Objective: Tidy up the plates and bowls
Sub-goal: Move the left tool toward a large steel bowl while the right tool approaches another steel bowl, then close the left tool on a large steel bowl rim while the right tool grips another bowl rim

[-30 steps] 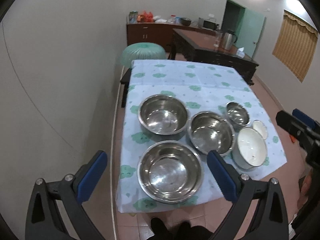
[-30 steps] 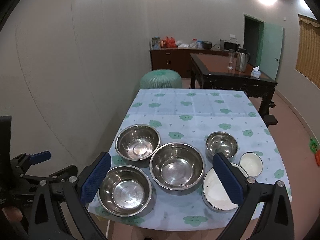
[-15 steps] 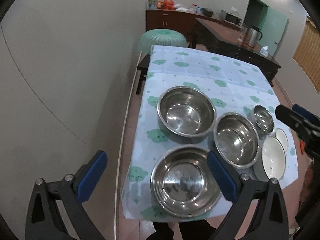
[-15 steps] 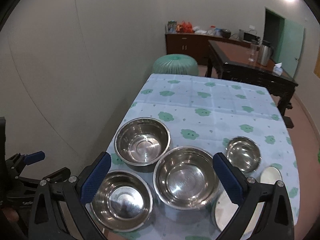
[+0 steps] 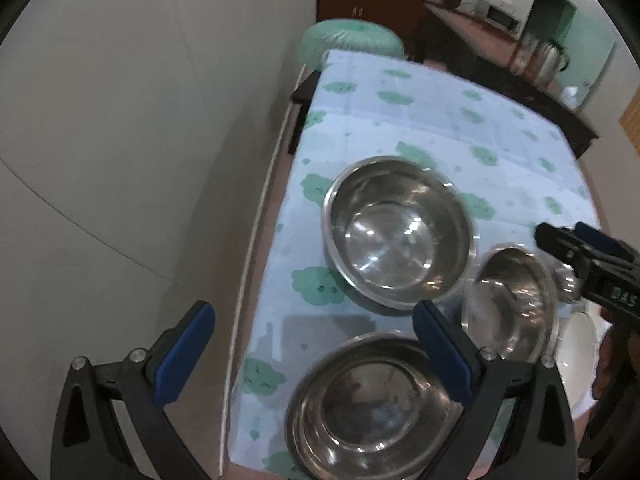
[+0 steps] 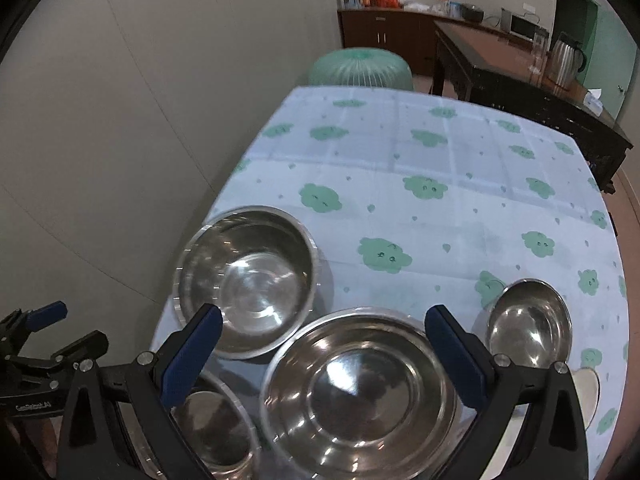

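Both tools hover above the near end of the surface (image 6: pixel 460 208), with its pale blue cloth of green clouds, and nothing is gripped yet. The left tool (image 5: pixel 312 344) has its blue pads spread wide, empty, over the near-left corner. The right tool (image 6: pixel 322 348) is just as wide and empty, framing the middle steel bowl (image 6: pixel 360 396) directly beneath it.

Four steel bowls cluster at this end. The far-left steel bowl (image 6: pixel 246 280) sits closest to the wall edge; the near-left steel bowl (image 5: pixel 368 408) lies right under the left tool's right pad; the small steel bowl (image 6: pixel 528 324) stands off to the right, clear of the middle one. A white dish (image 6: pixel 586 392) peeks out at the right edge, mostly hidden behind the right tool's frame.

It looks like the approach stage, with nesting still to come. The smart play, I'd say, is smallest into larger. For a clean pick, drop one pad inside the rim and one outside, and close on the wall rather than trying to span the whole bowl. Polished steel should be slippery, so bite low on the wall and lift level. The bowls sit close together, so watch for the outer pad clipping a neighbour on the way down.
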The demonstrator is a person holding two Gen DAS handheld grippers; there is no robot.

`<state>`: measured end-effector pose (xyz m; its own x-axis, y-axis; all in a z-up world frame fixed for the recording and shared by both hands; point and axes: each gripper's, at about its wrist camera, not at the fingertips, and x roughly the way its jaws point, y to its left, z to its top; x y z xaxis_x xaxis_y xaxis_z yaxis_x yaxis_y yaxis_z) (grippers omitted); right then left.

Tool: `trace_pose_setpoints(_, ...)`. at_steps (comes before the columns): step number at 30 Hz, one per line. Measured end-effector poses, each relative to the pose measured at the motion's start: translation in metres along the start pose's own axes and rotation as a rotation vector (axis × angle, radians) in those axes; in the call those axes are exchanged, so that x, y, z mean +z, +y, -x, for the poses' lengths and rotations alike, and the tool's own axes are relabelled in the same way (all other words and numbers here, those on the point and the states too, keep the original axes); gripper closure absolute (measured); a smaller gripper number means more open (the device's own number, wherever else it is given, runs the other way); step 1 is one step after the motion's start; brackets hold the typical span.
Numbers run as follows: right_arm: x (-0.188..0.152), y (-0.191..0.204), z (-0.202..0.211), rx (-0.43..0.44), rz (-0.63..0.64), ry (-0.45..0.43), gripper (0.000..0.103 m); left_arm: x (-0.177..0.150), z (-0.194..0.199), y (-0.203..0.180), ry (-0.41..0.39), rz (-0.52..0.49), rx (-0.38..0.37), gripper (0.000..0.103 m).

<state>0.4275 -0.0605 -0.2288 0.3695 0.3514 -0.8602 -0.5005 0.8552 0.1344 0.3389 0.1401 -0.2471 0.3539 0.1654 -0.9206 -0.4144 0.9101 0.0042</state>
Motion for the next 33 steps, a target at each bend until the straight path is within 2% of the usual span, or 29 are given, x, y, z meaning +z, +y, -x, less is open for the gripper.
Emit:
trace_pose_setpoints(6,0.015,-0.002,-0.038,0.005,0.048,0.063,0.001,0.016,-0.031,-0.006,0.042,0.008,0.026,0.004)
trace_pose_setpoints(13,0.032,0.003,-0.07,0.042,0.098,0.098,0.001,0.029,-0.061,-0.003,0.085,0.033,0.07,0.006)
trace_pose_setpoints(17,0.038,0.005,-0.085,0.043,0.115,0.112,0.001,0.034,-0.076,0.003,0.122,0.068,0.055,0.01)
trace_pose_setpoints(19,0.041,0.004,-0.093,0.057,0.113,0.124,0.005,0.034,-0.079,0.003,0.133,0.07,0.053,0.01)
trace_pose_setpoints(21,0.042,0.004,-0.101,0.065,0.114,0.141,0.015,0.036,-0.084,0.003,0.137,0.068,0.051,0.014)
trace_pose_setpoints(24,0.042,0.003,-0.111,0.081,0.112,0.165,0.025,0.037,-0.09,0.001,0.155,0.068,0.044,0.019)
trace_pose_setpoints(28,0.041,0.003,-0.119,0.091,0.115,0.187,0.028,0.04,-0.095,-0.001,0.165,0.062,0.039,0.025)
trace_pose_setpoints(31,0.04,0.002,-0.124,0.102,0.114,0.202,0.036,0.04,-0.1,-0.003,0.176,0.064,0.043,0.027)
trace_pose_setpoints(33,0.04,0.003,-0.126,0.105,0.119,0.209,0.038,0.04,-0.102,-0.004,0.181,0.066,0.043,0.034)
